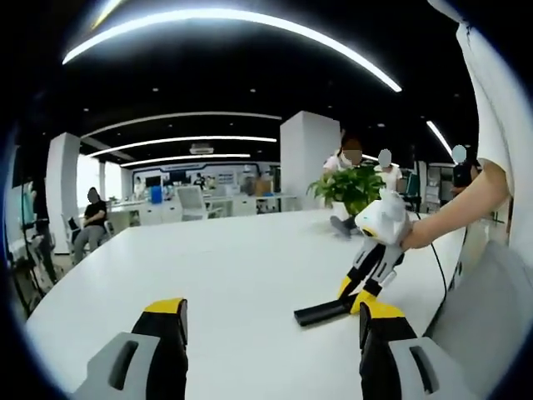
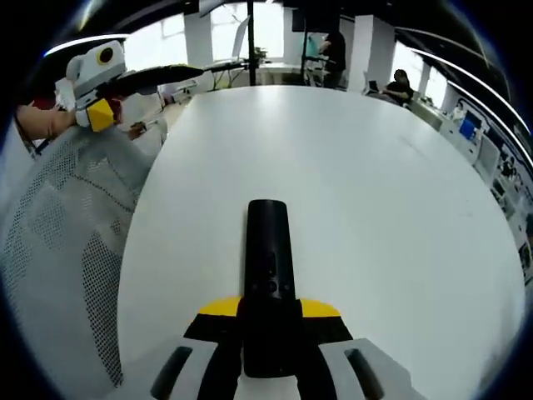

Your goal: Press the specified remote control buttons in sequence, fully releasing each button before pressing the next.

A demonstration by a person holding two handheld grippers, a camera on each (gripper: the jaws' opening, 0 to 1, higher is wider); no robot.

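Right gripper (image 2: 268,321) is clamped on the near end of the black remote control (image 2: 268,279), jaws closed against its sides at the bottom centre of the right gripper view, with the remote running straight up the frame over the white table (image 2: 375,183). Its button face is turned up toward the camera, and a small cluster of buttons shows just above the yellow jaw tips, too small to read. In the left gripper view the same pairing sits at lower right: the right gripper (image 1: 364,289) angled down, the remote (image 1: 321,313) lying flat on the table (image 1: 216,267) and pointing toward the lower middle of the frame.

Left gripper (image 1: 271,325) has its jaws wide apart with nothing between them, at the bottom of its own view and well apart from the remote. It also shows raised at the upper left of the right gripper view (image 2: 98,112).

By my reading the remote is pinned and the presser has yet to come in. To do it well, keep the remote flat and steady, bring one left jaw tip down squarely on the target button, then lift fully clear before the next. Watch for the remote skating on that smooth tabletop, and keep it in frame
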